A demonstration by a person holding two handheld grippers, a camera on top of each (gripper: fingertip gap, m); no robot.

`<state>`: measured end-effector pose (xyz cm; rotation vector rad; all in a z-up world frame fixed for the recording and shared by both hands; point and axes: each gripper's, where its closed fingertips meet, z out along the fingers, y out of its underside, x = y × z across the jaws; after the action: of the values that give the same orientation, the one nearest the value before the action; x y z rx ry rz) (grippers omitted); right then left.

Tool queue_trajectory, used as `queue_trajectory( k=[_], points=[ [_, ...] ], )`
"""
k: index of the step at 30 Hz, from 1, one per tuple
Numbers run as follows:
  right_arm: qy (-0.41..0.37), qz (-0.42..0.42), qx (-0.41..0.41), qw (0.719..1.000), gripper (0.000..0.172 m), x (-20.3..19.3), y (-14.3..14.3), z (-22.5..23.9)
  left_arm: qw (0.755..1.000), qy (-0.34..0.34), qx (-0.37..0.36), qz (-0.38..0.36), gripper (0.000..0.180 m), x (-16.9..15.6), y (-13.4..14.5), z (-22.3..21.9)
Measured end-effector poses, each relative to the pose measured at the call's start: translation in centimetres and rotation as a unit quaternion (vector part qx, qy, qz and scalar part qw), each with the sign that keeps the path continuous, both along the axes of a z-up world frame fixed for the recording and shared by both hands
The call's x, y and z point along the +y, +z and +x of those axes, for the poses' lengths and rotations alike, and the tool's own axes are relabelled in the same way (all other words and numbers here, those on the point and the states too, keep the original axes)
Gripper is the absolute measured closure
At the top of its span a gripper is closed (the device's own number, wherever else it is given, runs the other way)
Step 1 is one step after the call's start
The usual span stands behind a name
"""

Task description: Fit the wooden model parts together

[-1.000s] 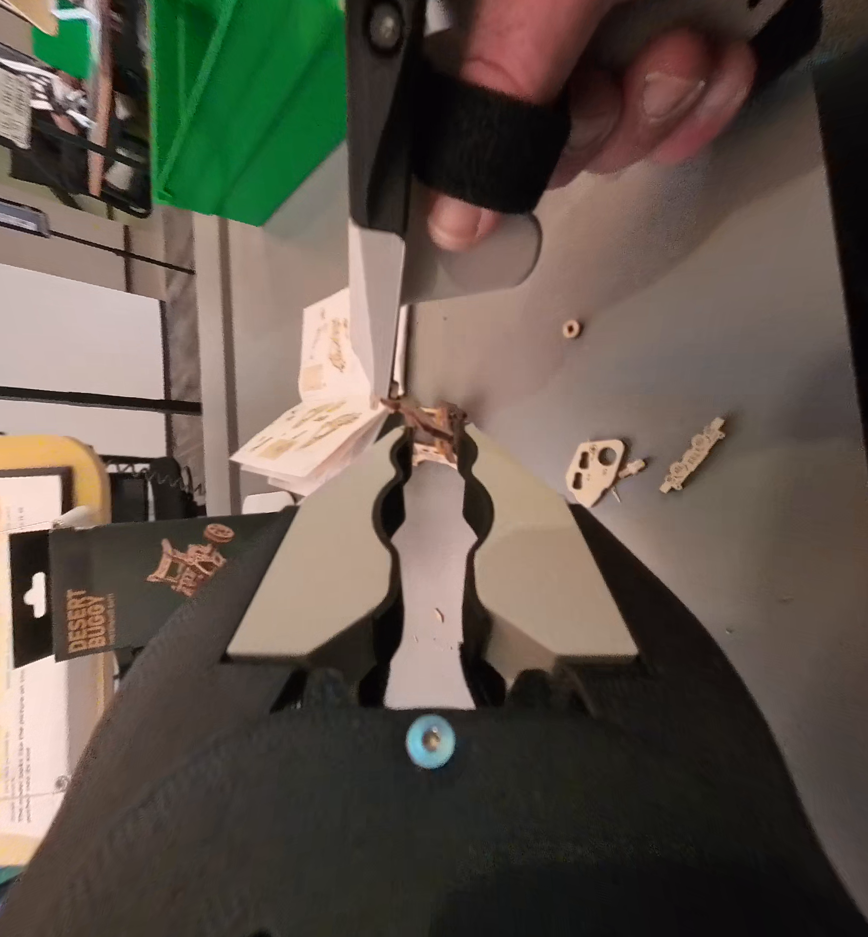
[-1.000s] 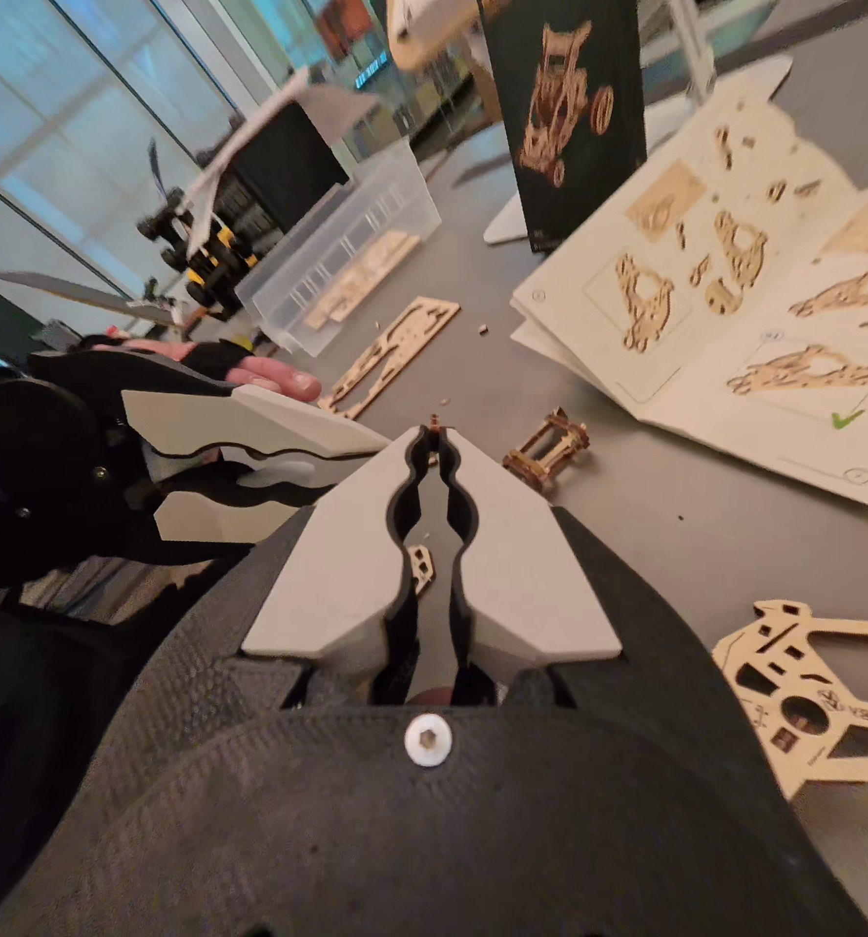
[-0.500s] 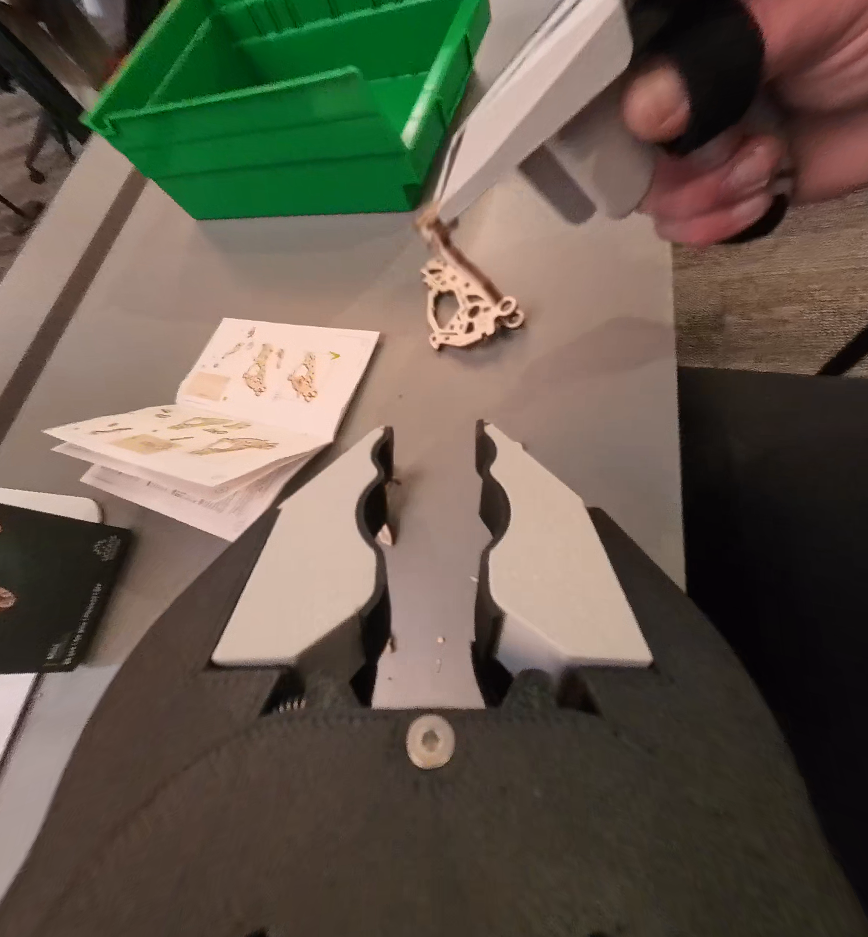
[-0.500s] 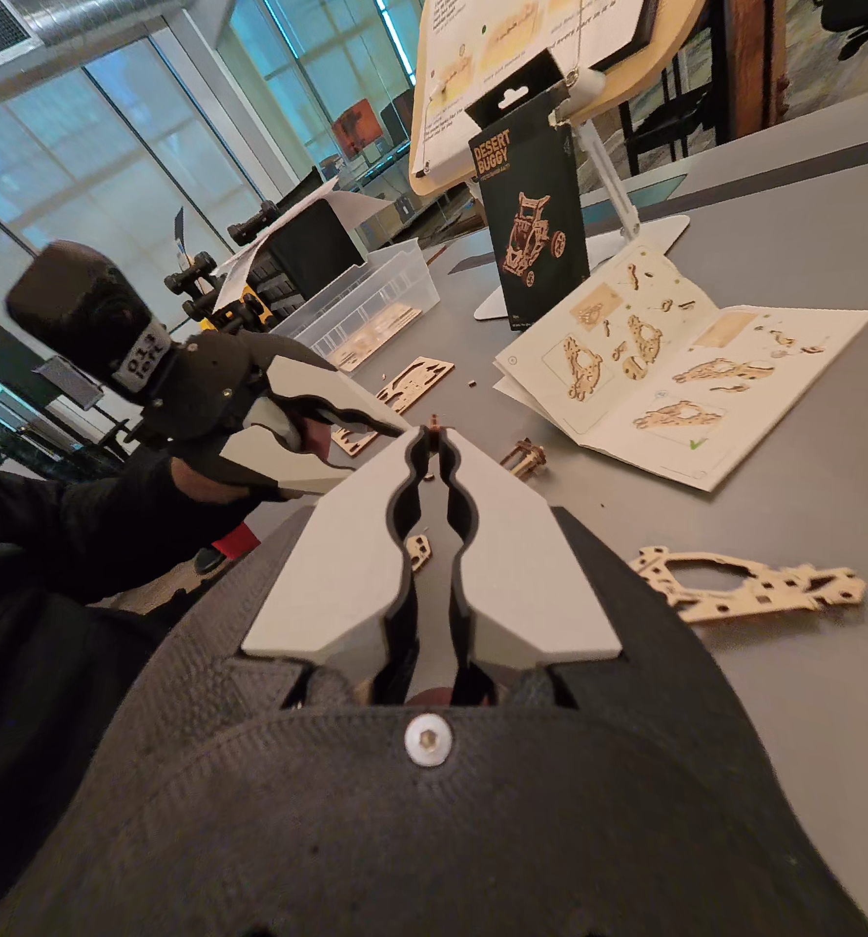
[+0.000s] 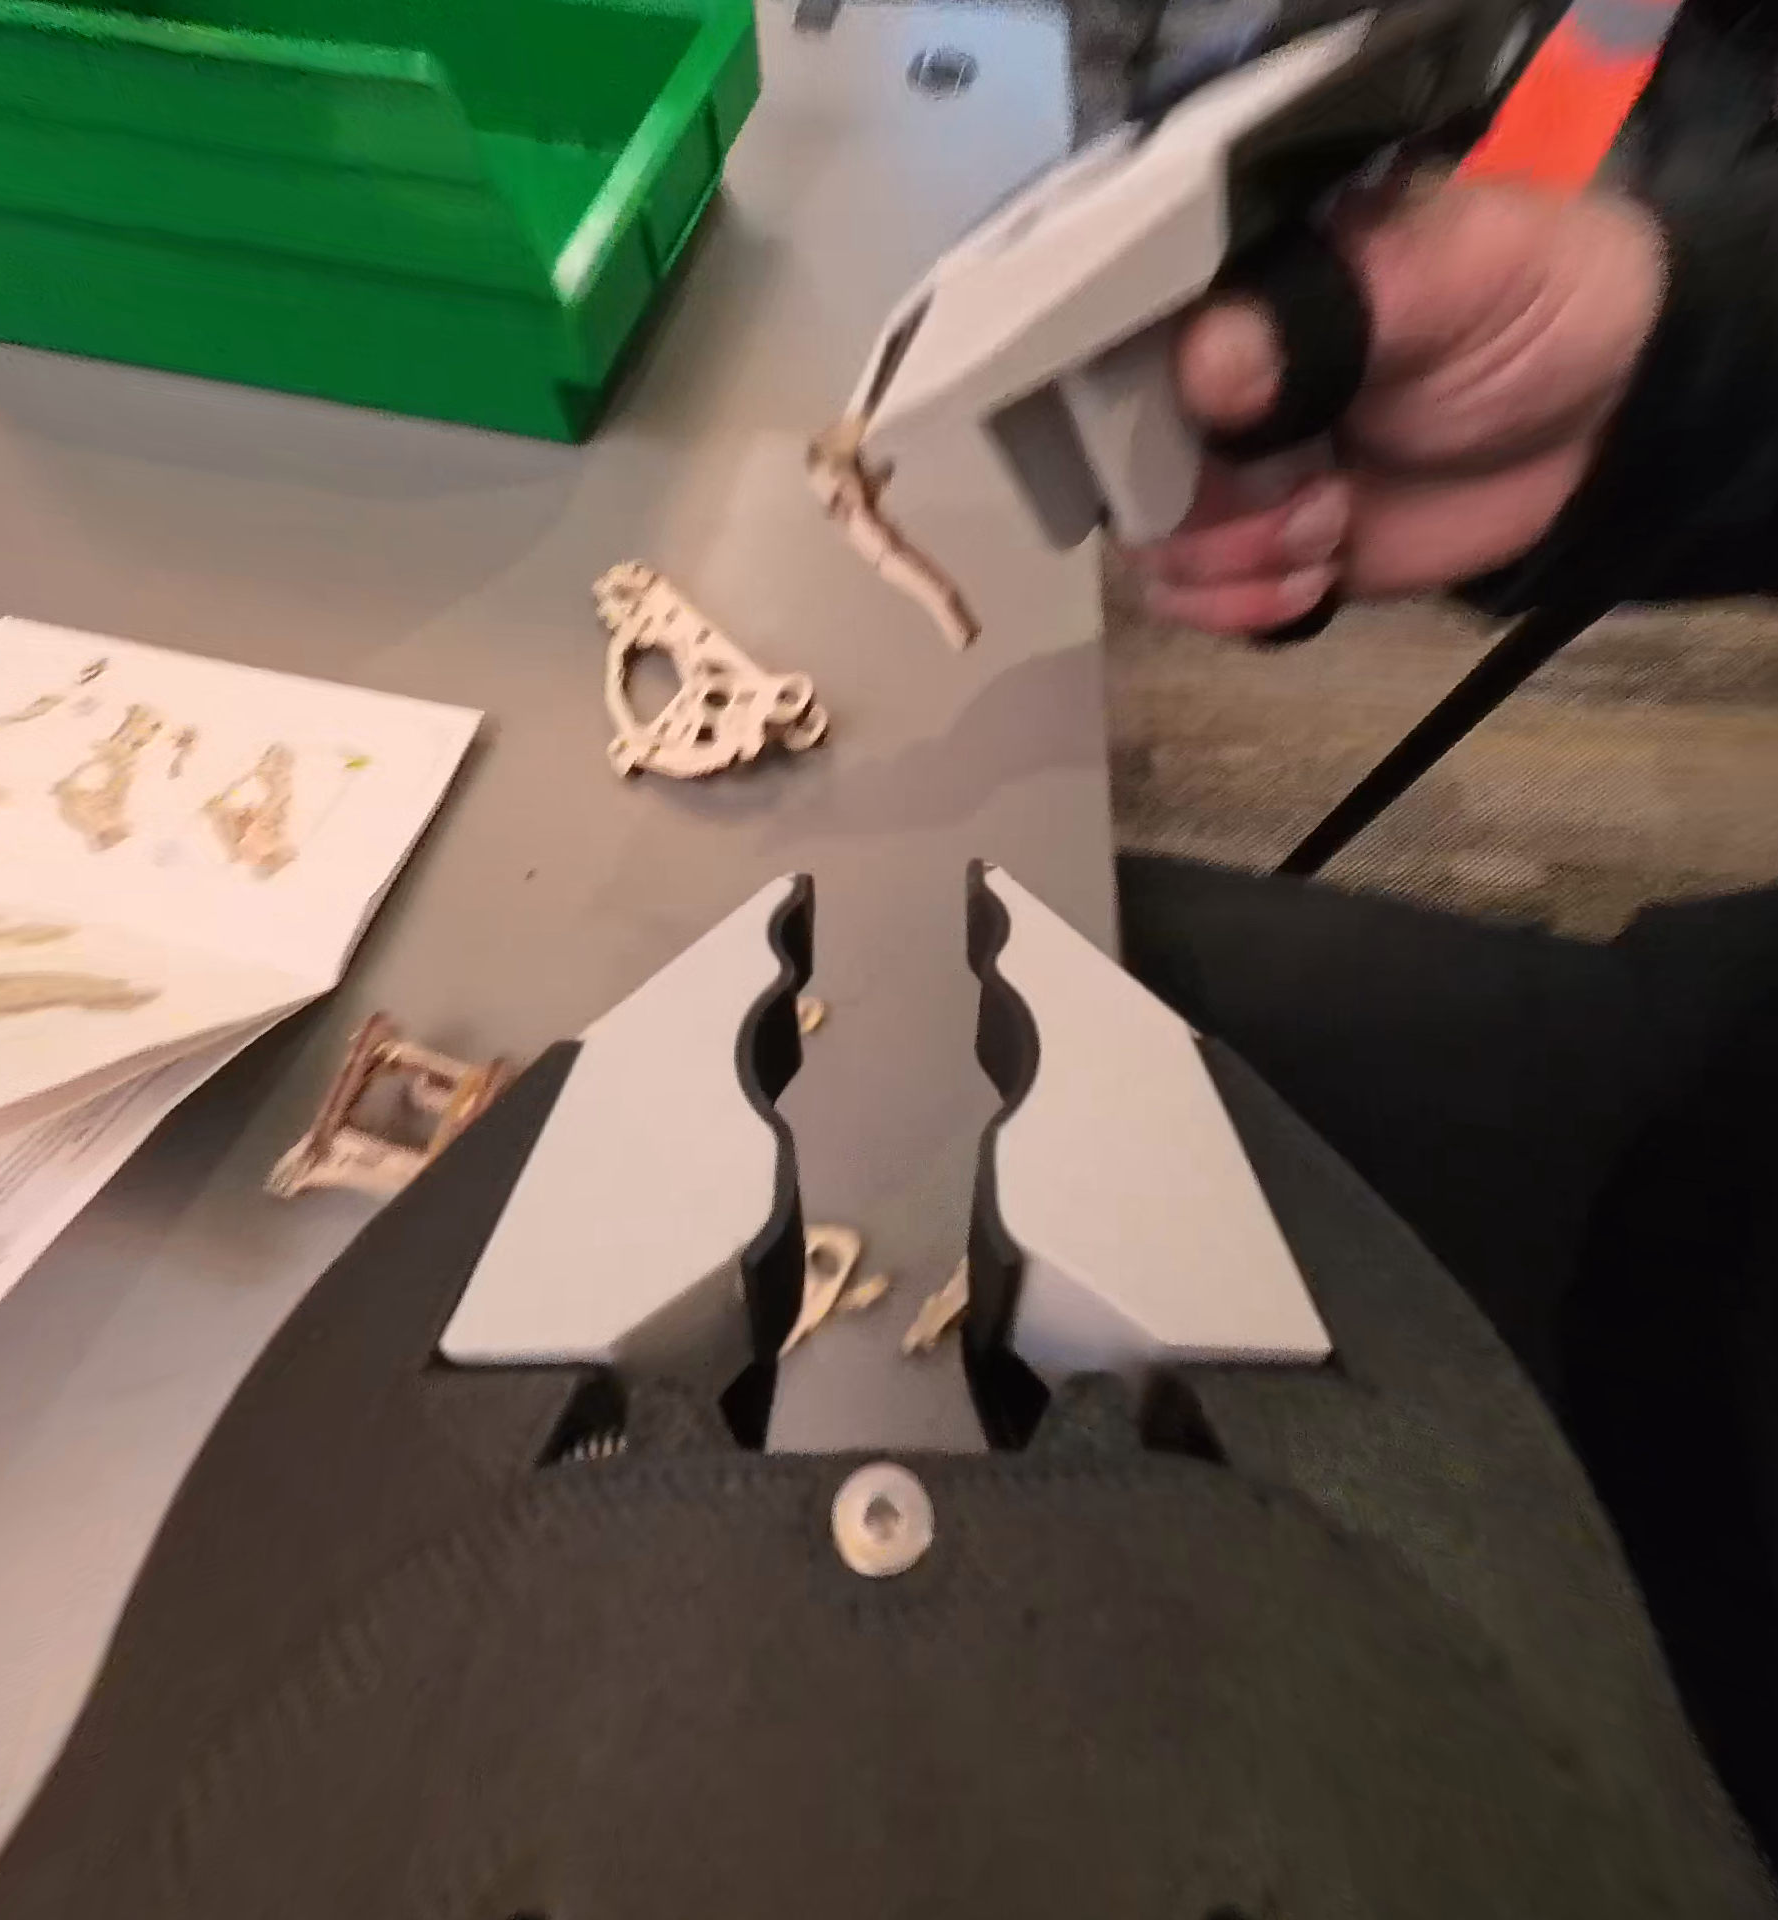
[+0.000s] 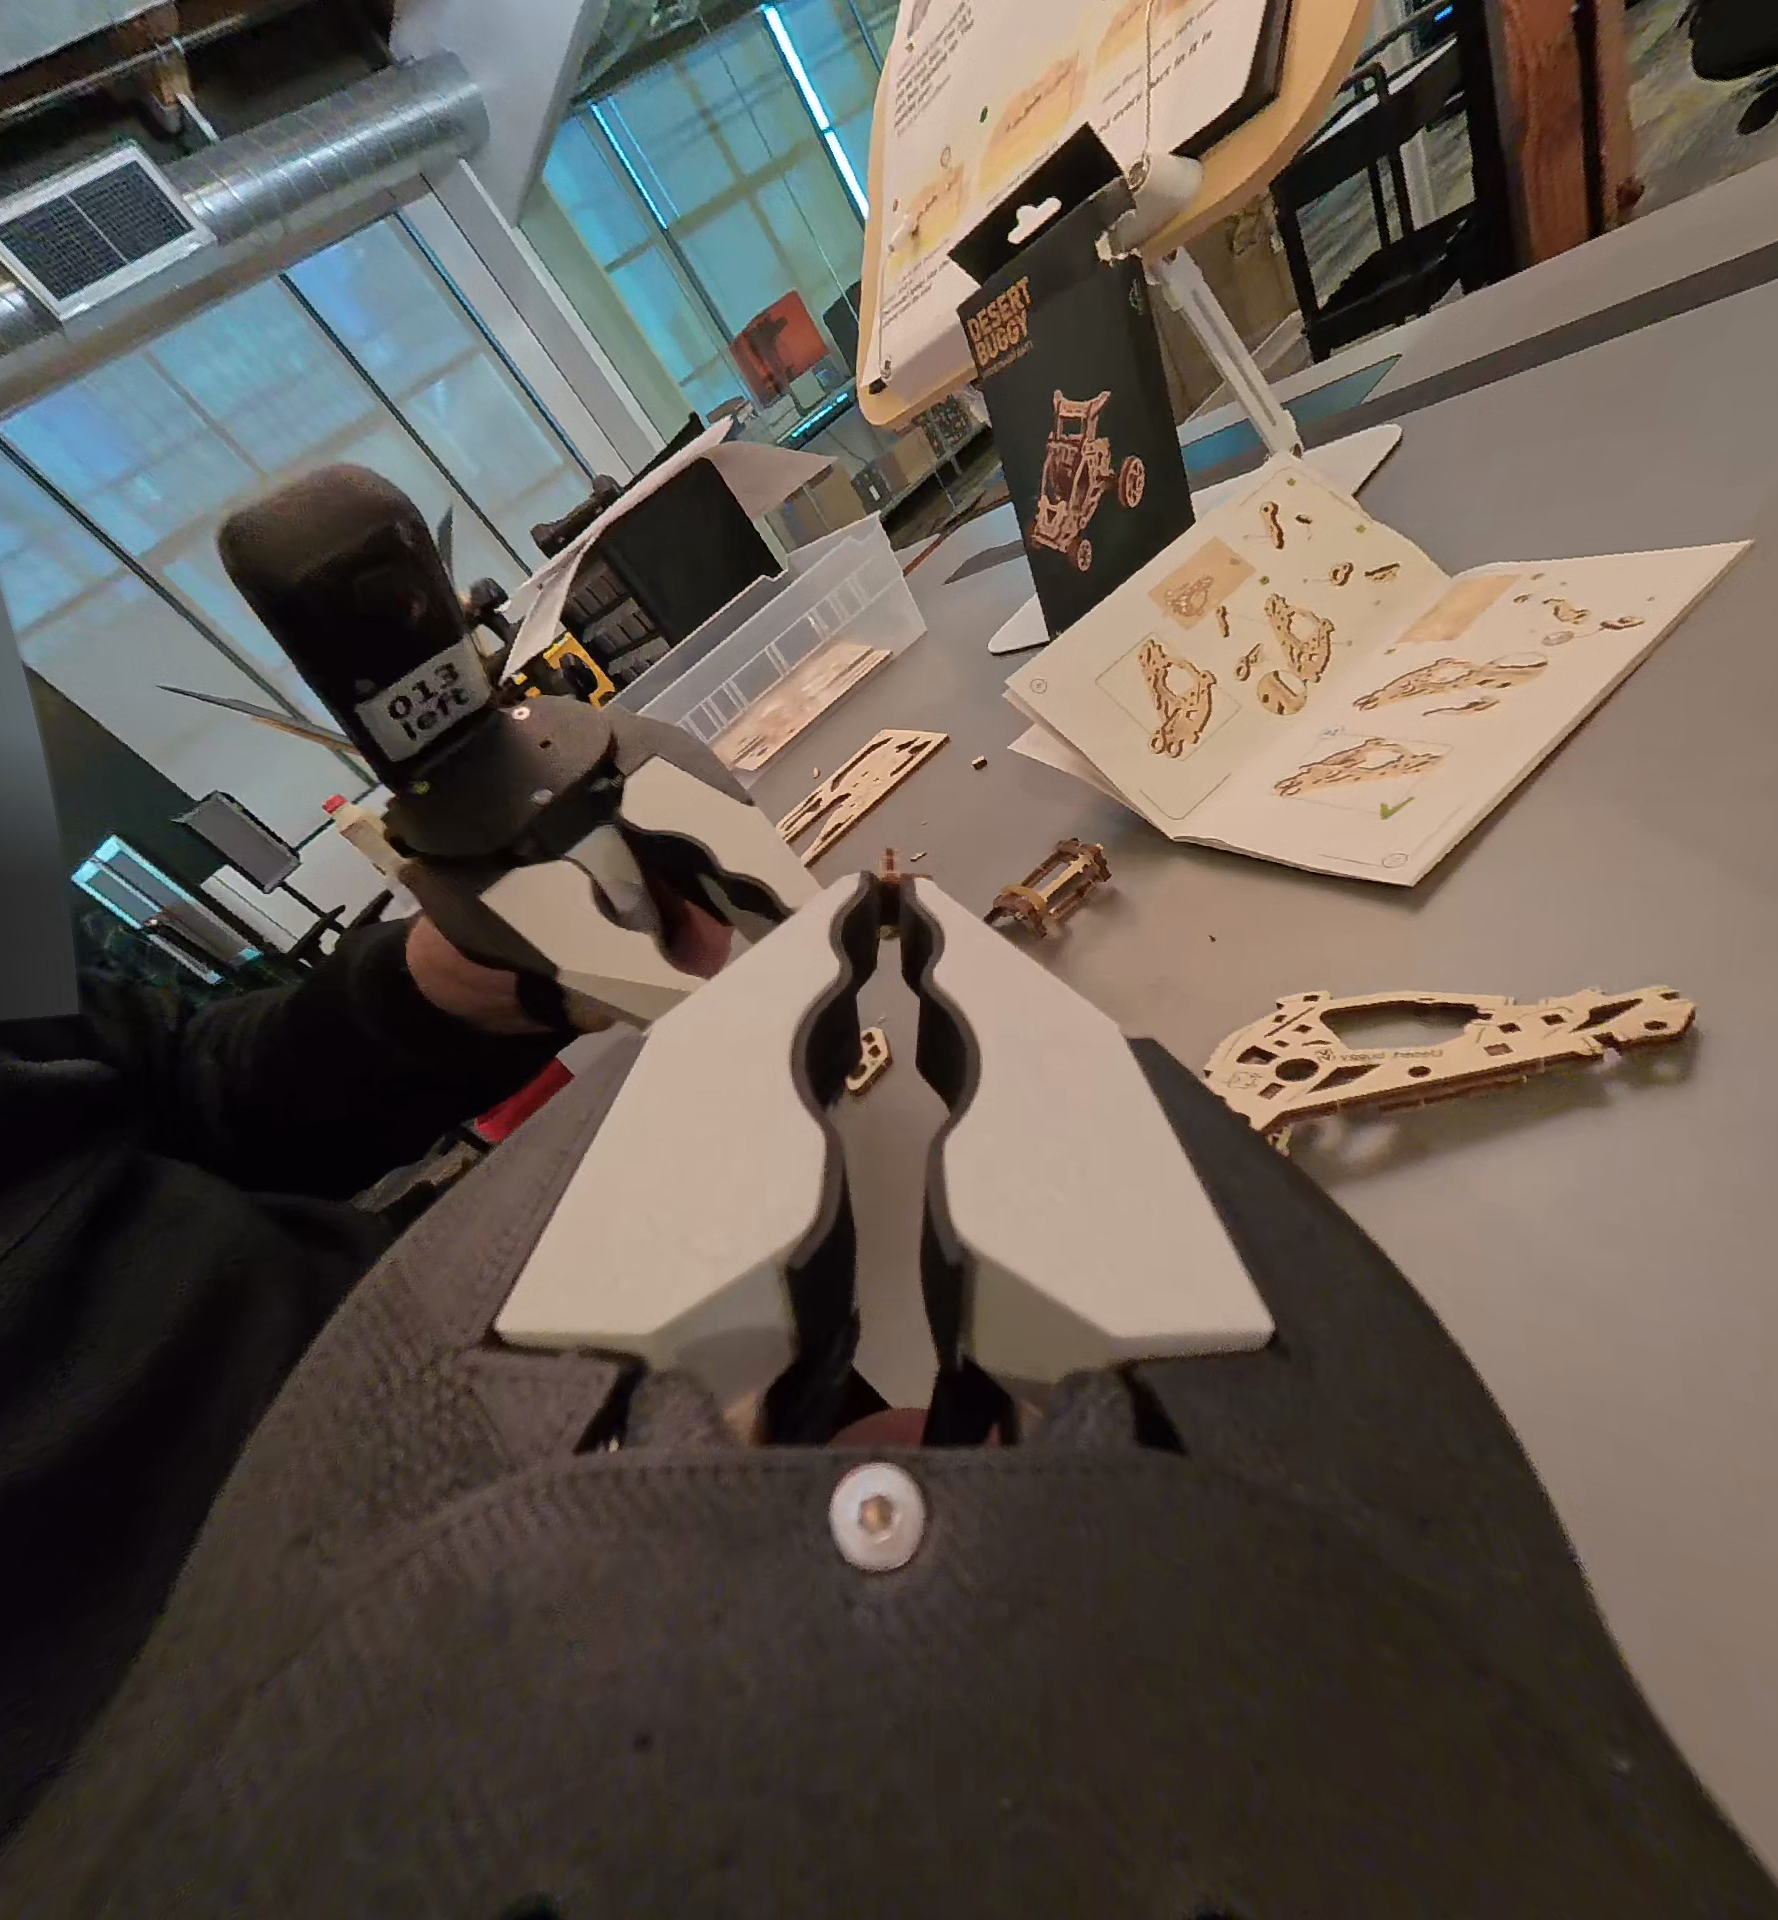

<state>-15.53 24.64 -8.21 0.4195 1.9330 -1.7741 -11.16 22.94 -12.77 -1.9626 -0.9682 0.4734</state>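
Left gripper (image 5: pixel 890 883): held low over the table, its two grey fingers (image 5: pixel 656 1122) spread well apart with bare space between the tips. Right gripper (image 6: pixel 890 894): raised and angled downward, its fingertips drawn together and pinching a thin wooden part (image 5: pixel 880 520) that hangs from them. A hand (image 5: pixel 1425 384) in a dark sleeve wraps the right gripper's handle; another hand (image 6: pixel 469 971) grips the left one.

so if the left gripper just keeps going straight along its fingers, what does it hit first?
Probably the flat wooden frame piece lying on the grey table, a little left of the line. The open left gripper has only bare tabletop directly ahead before that. Depth is hard to judge; it might pass beside it.
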Motion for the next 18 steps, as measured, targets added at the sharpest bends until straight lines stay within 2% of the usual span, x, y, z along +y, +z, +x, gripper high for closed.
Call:
queue_trajectory(
  k=[1, 3, 5, 9, 14, 18],
  points=[
    [-0.004, 0.003, 0.005, 1.000, 0.171, 0.0, -0.1, 0.0, 0.999, -0.004, 0.005, 0.035, 0.152, 0.9, 0.8, -0.2],
    [-0.014, 0.013, 0.024, 1.000, 0.171, 0.0, -0.3, 0.0, 0.998, 0.002, 0.010, 0.061, 0.147, 2.0, 1.5, -0.9],
    [-0.026, 0.027, 0.041, 0.998, 0.171, -0.2, -0.5, 0.1, 0.998, 0.009, 0.024, 0.054, 0.148, 2.7, 1.7, -1.6],
    [-0.045, 0.038, 0.061, 0.996, 0.171, -0.6, -0.6, 0.5, 0.997, 0.053, 0.047, 0.007, 0.171, 2.5, 1.6, -3.1],
    [-0.080, 0.040, 0.099, 0.991, 0.171, -0.8, -0.4, 0.3, 0.996, 0.074, 0.057, -0.015, 0.175, 2.1, 1.6, -3.5],
    [-0.109, 0.056, 0.156, 0.980, 0.171, -1.1, -0.1, 0.3, 0.991, 0.080, 0.078, -0.076, 0.176, 1.4, 1.8, -3.6]
  ],
)
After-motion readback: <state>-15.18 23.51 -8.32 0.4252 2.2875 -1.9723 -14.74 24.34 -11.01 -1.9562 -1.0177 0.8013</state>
